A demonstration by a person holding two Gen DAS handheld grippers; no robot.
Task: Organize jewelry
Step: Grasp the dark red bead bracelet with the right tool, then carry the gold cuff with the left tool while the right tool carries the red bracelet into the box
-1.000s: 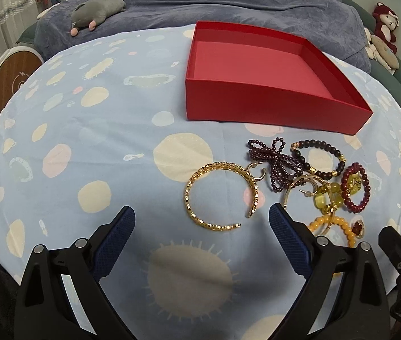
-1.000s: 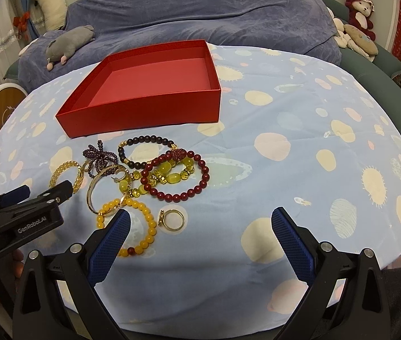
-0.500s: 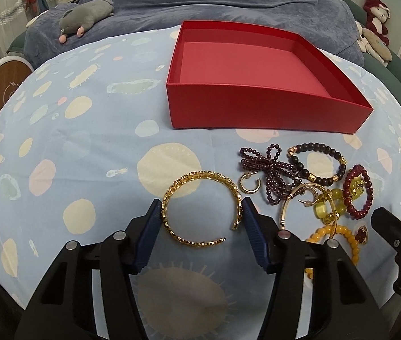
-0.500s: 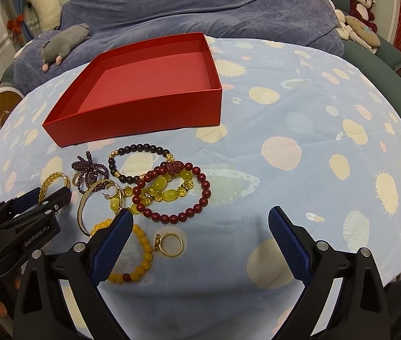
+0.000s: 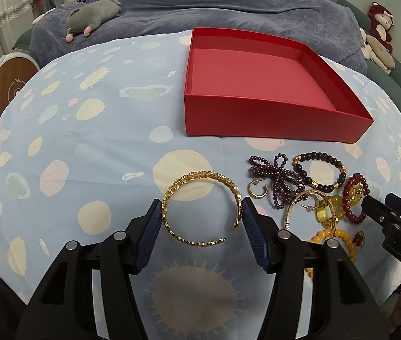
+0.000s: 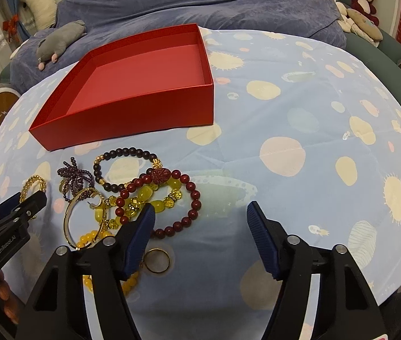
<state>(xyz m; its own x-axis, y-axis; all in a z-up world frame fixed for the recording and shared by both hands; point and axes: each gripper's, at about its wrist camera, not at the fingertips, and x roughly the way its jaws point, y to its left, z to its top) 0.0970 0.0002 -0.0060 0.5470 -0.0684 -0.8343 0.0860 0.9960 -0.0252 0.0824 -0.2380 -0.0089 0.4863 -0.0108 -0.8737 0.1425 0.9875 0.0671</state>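
On the table (image 5: 67, 130), under a blue spotted cloth, in front of the red box (image 5: 260, 119): a gold cuff bangle (image 5: 201, 208) lying flat, bracketed by the left claw (image 5: 201, 212). Pads touching or all but touching the bangle's two outer sides; contact looks made, a firm clamp cannot be told from here, and no lift yet. Step in hand, by the look of it: taking the first piece for the box, which stands open with nothing visible inside.

Just right of the bangle: a small gold hoop (image 5: 257, 190), a purple bead cluster (image 5: 278, 177), a dark bead bracelet (image 5: 320, 172), a dark red bead bracelet (image 6: 172, 201) over yellow beads (image 6: 155, 198), and a plain gold ring (image 6: 157, 260), all bunched and partly overlapping.

Right claw (image 6: 200, 218) spread wide, gripping nothing, poised over bare cloth beside the red bracelet.

Next, probably: squeeze gently, since an open cuff may flex or twist out sideways; raise level, carry forward and right over the near wall of the box, release low. Worth keeping clear of the hoop lying close by the right pad.
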